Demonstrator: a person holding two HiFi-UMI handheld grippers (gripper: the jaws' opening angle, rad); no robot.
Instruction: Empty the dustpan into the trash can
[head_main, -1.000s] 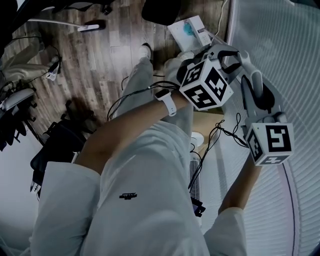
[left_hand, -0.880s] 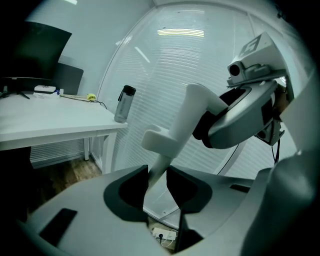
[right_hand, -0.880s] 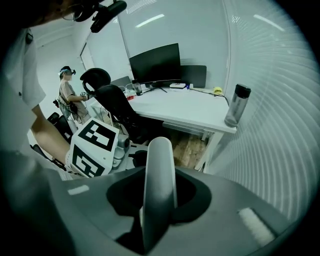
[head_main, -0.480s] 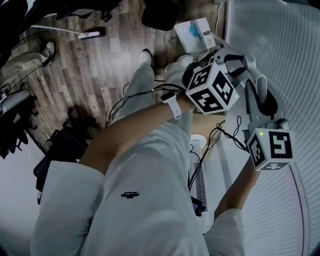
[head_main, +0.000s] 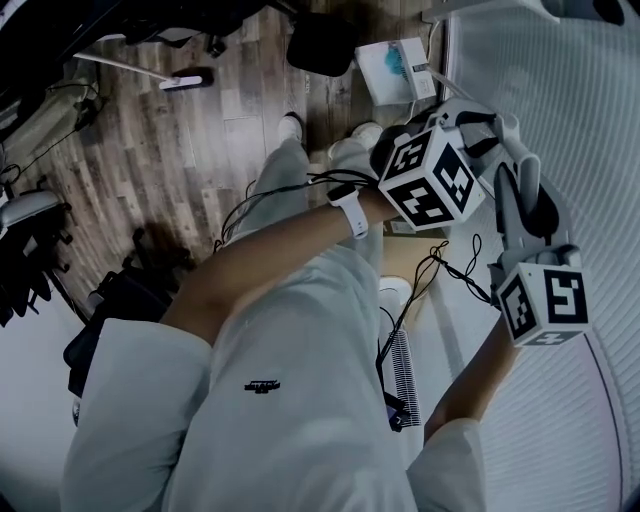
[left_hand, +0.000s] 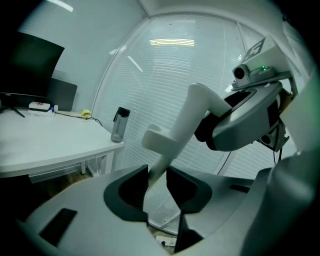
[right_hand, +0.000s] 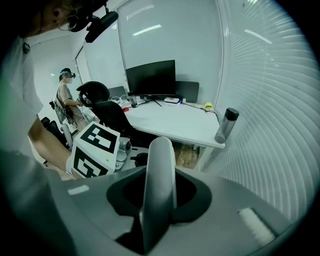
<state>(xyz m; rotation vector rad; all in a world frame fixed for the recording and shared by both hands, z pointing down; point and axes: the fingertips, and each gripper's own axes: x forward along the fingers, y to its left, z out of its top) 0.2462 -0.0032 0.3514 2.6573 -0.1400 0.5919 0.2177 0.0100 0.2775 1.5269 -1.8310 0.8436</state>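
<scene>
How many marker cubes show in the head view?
2. One cube on the left gripper, upper centre; the other on the right gripper, lower right. None looks hidden.

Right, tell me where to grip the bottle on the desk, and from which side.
Grip the bottle around its straight body, below the dark cap, with the jaws level. It stands upright at the desk corner, close to the blinds, so coming from the open room side is probably easiest.

Wood-grain plank floor (head_main: 180, 150); smooth, matt white plastic handle (right_hand: 160, 170).
</scene>
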